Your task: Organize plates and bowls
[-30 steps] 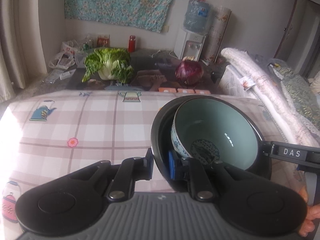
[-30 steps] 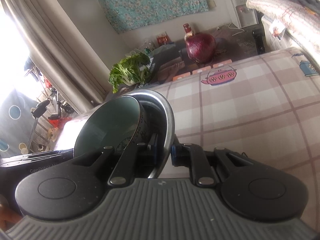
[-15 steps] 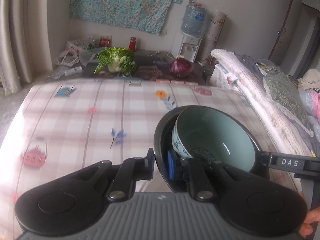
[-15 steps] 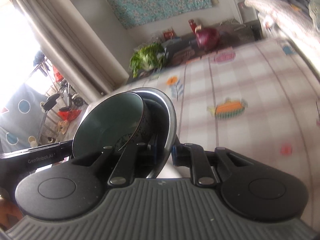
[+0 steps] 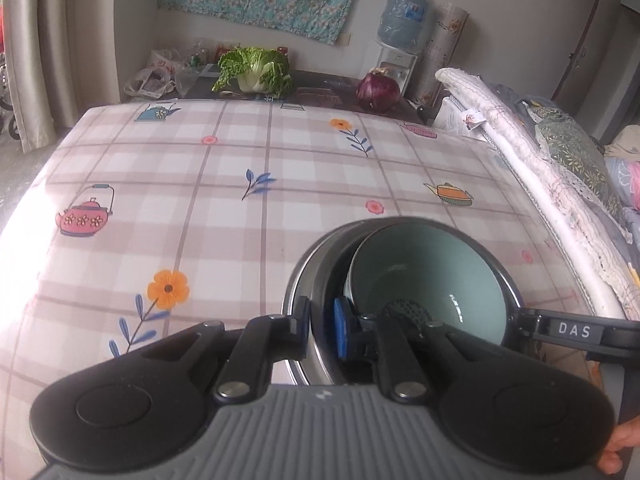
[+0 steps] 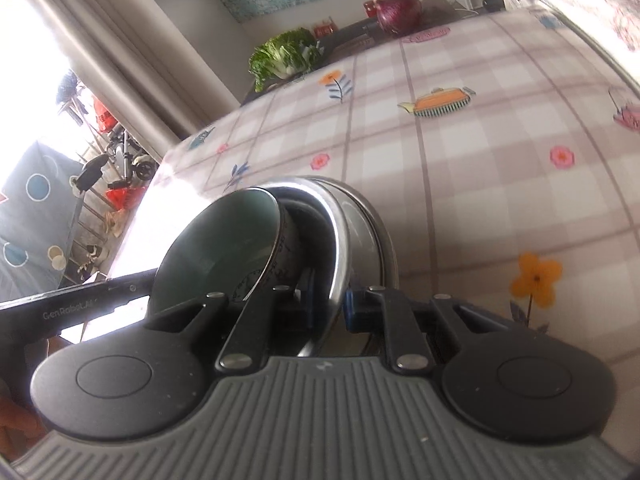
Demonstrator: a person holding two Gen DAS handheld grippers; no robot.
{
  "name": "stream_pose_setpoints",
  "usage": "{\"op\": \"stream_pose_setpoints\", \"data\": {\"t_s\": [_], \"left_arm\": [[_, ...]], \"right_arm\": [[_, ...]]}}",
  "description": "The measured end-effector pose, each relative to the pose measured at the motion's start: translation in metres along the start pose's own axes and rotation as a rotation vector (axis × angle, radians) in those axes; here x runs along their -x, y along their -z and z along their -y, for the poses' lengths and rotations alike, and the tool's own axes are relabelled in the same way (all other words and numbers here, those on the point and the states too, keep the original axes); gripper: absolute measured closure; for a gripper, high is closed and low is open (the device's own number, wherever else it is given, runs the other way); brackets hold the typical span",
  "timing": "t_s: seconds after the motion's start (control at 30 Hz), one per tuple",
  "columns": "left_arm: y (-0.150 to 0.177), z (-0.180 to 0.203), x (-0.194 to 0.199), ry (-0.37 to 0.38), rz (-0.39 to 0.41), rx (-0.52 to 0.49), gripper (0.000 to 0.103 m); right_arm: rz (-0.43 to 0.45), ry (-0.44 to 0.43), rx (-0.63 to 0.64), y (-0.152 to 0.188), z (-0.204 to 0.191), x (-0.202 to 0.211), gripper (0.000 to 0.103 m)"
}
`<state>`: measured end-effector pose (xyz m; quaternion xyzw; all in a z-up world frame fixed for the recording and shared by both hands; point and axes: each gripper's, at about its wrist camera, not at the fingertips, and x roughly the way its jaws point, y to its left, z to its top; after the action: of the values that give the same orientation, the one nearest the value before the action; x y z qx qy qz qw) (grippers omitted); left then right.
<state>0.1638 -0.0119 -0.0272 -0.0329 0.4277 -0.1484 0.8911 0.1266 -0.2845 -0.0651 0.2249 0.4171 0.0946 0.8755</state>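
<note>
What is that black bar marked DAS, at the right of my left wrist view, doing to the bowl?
Observer: That is the right gripper. Its own camera shows its pads clamped on the rim of the metal bowl, on the side opposite the left gripper.
Operator: Is the green bowl plain on the outside?
Observer: No. In the right wrist view the green bowl has a dark printed pattern around its outer wall.

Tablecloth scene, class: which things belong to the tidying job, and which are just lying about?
Job:
- steel bowl, clamped at opposite rims by left claw and right claw
- green bowl tilted inside it

Lying about:
- cabbage
- red onion
- water dispenser
</note>
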Motion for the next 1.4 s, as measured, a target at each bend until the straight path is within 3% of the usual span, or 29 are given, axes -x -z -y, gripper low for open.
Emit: {"op": "stream_pose_setpoints", "data": {"t_s": [0.1,0.17,0.2,0.23,0.3,0.4,0.43,0.5,0.57,0.7,0.8,0.9,0.97,1.1,1.3,1.4], "left_arm": [[0.003,0.000,0.004,0.006,0.038,-0.014,0.090],[0.006,0.002,0.010,-0.002,0.090,-0.029,0.082],[0.009,0.002,0.014,-0.019,0.126,-0.040,0.071],[0.012,0.002,0.018,-0.033,0.166,-0.049,0.049],[0.020,-0.001,0.028,-0.029,0.236,-0.043,0.027],[0.029,0.000,0.045,-0.017,0.326,-0.053,0.022],[0.032,0.001,0.050,-0.018,0.348,-0.057,0.015],[0.039,0.004,0.060,-0.023,0.391,-0.057,0.008],[0.049,0.007,0.068,-0.032,0.423,-0.061,0.006],[0.076,0.024,0.077,-0.153,0.481,-0.069,0.000],[0.097,0.042,0.077,-0.219,0.485,-0.141,0.000],[0.112,0.057,0.077,-0.192,0.397,-0.197,0.000],[0.118,0.061,0.084,-0.118,0.334,-0.184,0.000],[0.121,0.058,0.097,-0.015,0.253,-0.133,0.000],[0.111,0.049,0.115,-0.092,0.254,-0.058,0.000],[0.107,0.049,0.123,-0.162,0.281,-0.053,0.000]], "right_arm": [[0.019,0.001,0.005,0.002,0.001,-0.001,0.088],[0.026,0.025,0.017,0.002,-0.001,-0.001,0.086],[0.031,0.038,0.023,0.002,-0.002,0.000,0.084],[0.036,0.043,0.027,0.001,-0.003,0.002,0.084],[0.056,0.042,0.024,0.001,-0.003,0.008,0.080],[0.089,0.032,0.014,0.002,0.000,0.019,0.075],[0.105,0.039,0.004,0.003,0.000,0.025,0.070],[0.153,0.077,-0.008,0.006,0.001,0.037,0.030],[0.204,0.052,-0.010,0.013,0.000,0.052,0.022],[0.271,0.066,-0.010,0.032,-0.003,0.080,0.015],[0.312,0.107,0.019,0.052,-0.009,0.099,0.010],[0.326,0.164,0.076,0.071,-0.016,0.113,0.007],[0.330,0.188,0.127,0.082,-0.020,0.123,0.001],[0.351,0.247,0.205,0.099,-0.030,0.142,0.001],[0.404,0.351,0.289,0.113,-0.049,0.164,0.001],[0.462,0.469,0.340,0.118,-0.064,0.166,0.001]]}}
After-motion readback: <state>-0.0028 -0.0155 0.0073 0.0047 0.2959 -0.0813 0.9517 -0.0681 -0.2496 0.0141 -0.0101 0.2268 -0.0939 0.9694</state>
